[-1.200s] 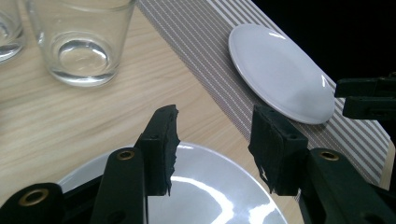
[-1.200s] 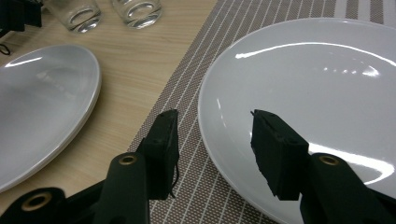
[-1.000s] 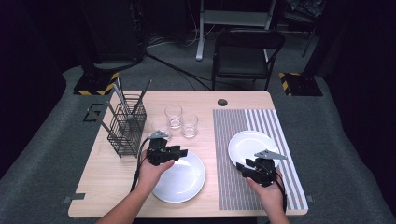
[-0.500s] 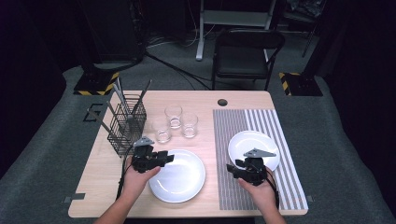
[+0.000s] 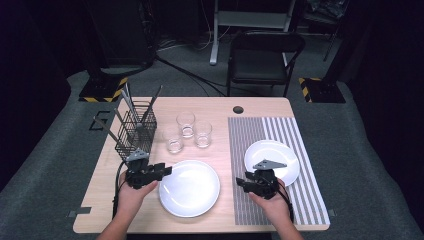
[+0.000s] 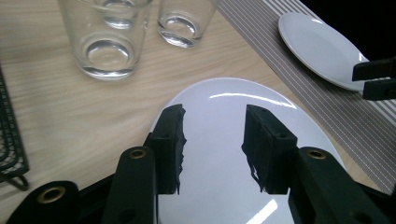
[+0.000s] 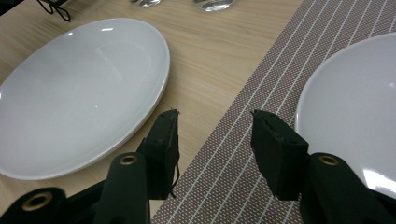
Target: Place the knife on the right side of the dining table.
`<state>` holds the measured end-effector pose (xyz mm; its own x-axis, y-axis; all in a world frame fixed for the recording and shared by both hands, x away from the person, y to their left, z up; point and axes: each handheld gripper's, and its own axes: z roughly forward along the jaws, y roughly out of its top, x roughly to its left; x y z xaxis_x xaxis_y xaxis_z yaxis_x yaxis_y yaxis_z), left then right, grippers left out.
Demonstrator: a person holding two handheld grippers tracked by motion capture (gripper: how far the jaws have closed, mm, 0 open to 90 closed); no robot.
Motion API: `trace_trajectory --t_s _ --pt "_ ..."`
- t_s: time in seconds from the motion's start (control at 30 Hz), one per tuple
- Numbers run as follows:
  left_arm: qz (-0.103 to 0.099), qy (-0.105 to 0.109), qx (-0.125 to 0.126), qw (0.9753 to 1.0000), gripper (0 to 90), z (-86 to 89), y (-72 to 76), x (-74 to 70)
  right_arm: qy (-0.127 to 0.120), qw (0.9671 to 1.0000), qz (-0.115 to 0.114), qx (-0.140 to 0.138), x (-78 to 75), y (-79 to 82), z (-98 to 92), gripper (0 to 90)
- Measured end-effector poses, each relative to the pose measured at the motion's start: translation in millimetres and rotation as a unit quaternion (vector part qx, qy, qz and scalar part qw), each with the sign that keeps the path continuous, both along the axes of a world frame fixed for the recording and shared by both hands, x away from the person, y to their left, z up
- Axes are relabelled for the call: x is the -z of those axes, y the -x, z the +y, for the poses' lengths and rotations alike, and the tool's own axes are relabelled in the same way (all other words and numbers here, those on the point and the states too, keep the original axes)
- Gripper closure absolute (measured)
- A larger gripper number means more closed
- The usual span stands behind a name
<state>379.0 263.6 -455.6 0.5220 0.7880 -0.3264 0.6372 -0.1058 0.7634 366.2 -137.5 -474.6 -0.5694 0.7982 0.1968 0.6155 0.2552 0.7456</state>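
Large white plate (image 5: 189, 187) lies on the wooden surface (image 5: 215, 107), left of the striped mat (image 5: 250, 135). Left gripper (image 6: 212, 140) over its left rim, jaws apart, empty. Right gripper (image 7: 215, 137) above the mat edge, jaws apart, small plate (image 5: 272, 159) just beside.

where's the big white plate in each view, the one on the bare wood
High view: the big plate lies at bottom centre, right of the left gripper.
Left gripper view: centre, under and beyond the open jaws.
Right gripper view: upper left, on wood.
Shared landmark: the striped mat just to the plate's right in the high view.
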Motion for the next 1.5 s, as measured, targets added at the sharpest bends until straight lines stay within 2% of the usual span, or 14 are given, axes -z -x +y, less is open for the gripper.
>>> trace_trajectory --t_s 0.1,0.2,0.23,0.3,0.37,0.53,0.8,0.9,0.97,1.07,1.5 --pt "0.004 0.004 -0.011 0.9999 57.6 5.3 -0.6 -1.7 0.002 1.0 0.004 -0.005 0.8 0.1 2.1 51.2" --pt "0.004 -0.006 -0.011 0.9999 61.8 9.4 -0.7 -3.2 0.0 1.0 0.005 -0.006 1.3 -0.5 2.1 51.2" --pt "0.006 -0.015 -0.011 0.9998 63.9 12.2 -0.4 -5.1 -0.001 1.0 0.004 -0.005 1.1 -0.5 1.9 51.2" --pt "0.007 -0.013 -0.012 0.9998 64.8 14.2 -1.1 -7.6 -0.001 1.0 0.002 -0.003 0.7 -0.4 1.0 51.2" --pt "0.009 -0.008 -0.014 0.9998 64.8 15.6 -1.9 -10.8 -0.004 1.0 0.006 -0.001 0.9 -0.3 0.5 51.1" --pt "0.006 -0.014 -0.007 0.9999 63.1 19.1 -1.7 -17.6 -0.001 1.0 0.004 -0.003 2.2 -0.1 -0.9 51.1" --pt "0.004 0.012 -0.026 0.9996 59.9 41.7 4.2 -38.6 -0.008 0.9999 0.013 0.004 2.5 -1.3 -2.3 51.2" --pt "0.001 0.01 -0.031 0.9995 60.8 47.4 6.6 -43.7 -0.008 0.9999 0.01 0.002 2.0 -0.9 -2.5 51.2" --pt "-0.005 -0.006 -0.038 0.9993 62.5 58.4 9.2 -51.3 -0.008 0.9999 0.007 0.005 1.4 -1.2 -3.2 51.1" --pt "-0.009 -0.016 -0.048 0.9987 63.9 68.7 11.0 -56.7 -0.01 0.9999 0.009 0.005 2.0 -2.1 -4.1 51.1" --pt "-0.017 -0.034 -0.093 0.995 66.6 105.3 12.7 -69.8 -0.009 0.9999 0.012 0.005 3.3 -4.3 -4.1 51.1"
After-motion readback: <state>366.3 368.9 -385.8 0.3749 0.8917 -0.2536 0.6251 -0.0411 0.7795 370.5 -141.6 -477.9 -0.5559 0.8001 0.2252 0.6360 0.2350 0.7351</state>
